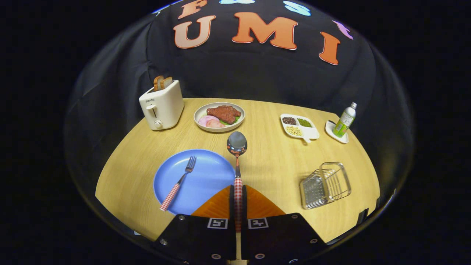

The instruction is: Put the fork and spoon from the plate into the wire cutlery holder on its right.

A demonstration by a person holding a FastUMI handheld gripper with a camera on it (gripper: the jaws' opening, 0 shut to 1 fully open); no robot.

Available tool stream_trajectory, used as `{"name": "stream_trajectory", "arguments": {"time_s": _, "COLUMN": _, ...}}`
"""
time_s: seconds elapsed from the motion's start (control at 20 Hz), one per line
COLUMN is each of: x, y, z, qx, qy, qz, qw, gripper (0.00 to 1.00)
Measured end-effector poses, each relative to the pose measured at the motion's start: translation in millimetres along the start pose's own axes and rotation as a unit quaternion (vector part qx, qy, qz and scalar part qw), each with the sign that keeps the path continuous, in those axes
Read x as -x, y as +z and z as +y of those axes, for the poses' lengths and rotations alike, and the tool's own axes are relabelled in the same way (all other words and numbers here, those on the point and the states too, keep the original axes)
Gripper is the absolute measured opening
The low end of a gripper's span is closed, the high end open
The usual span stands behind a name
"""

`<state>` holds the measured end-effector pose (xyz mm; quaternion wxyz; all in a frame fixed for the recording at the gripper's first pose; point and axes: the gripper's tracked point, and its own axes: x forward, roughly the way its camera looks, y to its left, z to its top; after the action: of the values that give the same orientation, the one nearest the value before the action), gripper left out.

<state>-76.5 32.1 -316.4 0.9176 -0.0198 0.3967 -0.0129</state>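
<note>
Fingers [238, 200] clamping spoon [237, 154], fork [179, 182] on plate [209, 176]

The spoon [237, 162], with a shiny metal bowl and a red-checked handle, was clamped by its handle between the fingers of the gripper [238, 195], its bowl pointing ahead over the table. The matching fork [178, 183] lay slantwise on the round blue plate [206, 176]. The wire cutlery holder [325, 185] lay tilted, well right of the plate
</note>
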Motion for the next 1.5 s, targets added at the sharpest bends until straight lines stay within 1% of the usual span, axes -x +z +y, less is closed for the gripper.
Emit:
{"name": "stream_trajectory", "arguments": {"time_s": 0.15, "x": 15, "y": -10, "z": -47, "qx": -0.007, "qy": -0.031, "qz": 0.018, "qw": 0.999, "gripper": 0.05}}
{"name": "stream_trajectory", "arguments": {"time_s": 0.3, "x": 30, "y": -22, "z": -85, "qx": -0.014, "qy": -0.050, "qz": 0.030, "qw": 0.998, "gripper": 0.06}}
{"name": "stream_trajectory", "arguments": {"time_s": 0.4, "x": 39, "y": -24, "z": -107, "qx": -0.015, "qy": -0.058, "qz": 0.037, "qw": 0.998, "gripper": 0.06}}
{"name": "stream_trajectory", "arguments": {"time_s": 0.55, "x": 48, "y": -26, "z": -131, "qx": -0.018, "qy": -0.057, "qz": 0.056, "qw": 0.997, "gripper": 0.05}}
{"name": "stream_trajectory", "arguments": {"time_s": 0.7, "x": 55, "y": -36, "z": -144, "qx": 0.000, "qy": -0.041, "qz": 0.098, "qw": 0.994, "gripper": 0.06}}
{"name": "stream_trajectory", "arguments": {"time_s": 0.75, "x": 56, "y": -39, "z": -146, "qx": 0.018, "qy": -0.031, "qz": 0.115, "qw": 0.993, "gripper": 0.05}}
{"name": "stream_trajectory", "arguments": {"time_s": 0.85, "x": 55, "y": -44, "z": -159, "qx": 0.057, "qy": -0.028, "qz": 0.146, "qw": 0.987, "gripper": 0.05}}
{"name": "stream_trajectory", "arguments": {"time_s": 0.95, "x": 54, "y": -46, "z": -162, "qx": 0.071, "qy": -0.015, "qz": 0.172, "qw": 0.982, "gripper": 0.06}}
{"name": "stream_trajectory", "arguments": {"time_s": 1.2, "x": 45, "y": -49, "z": -178, "qx": 0.097, "qy": 0.004, "qz": 0.239, "qw": 0.966, "gripper": 0.05}}
{"name": "stream_trajectory", "arguments": {"time_s": 1.5, "x": 31, "y": -47, "z": -184, "qx": 0.148, "qy": 0.034, "qz": 0.309, "qw": 0.939, "gripper": 0.06}}
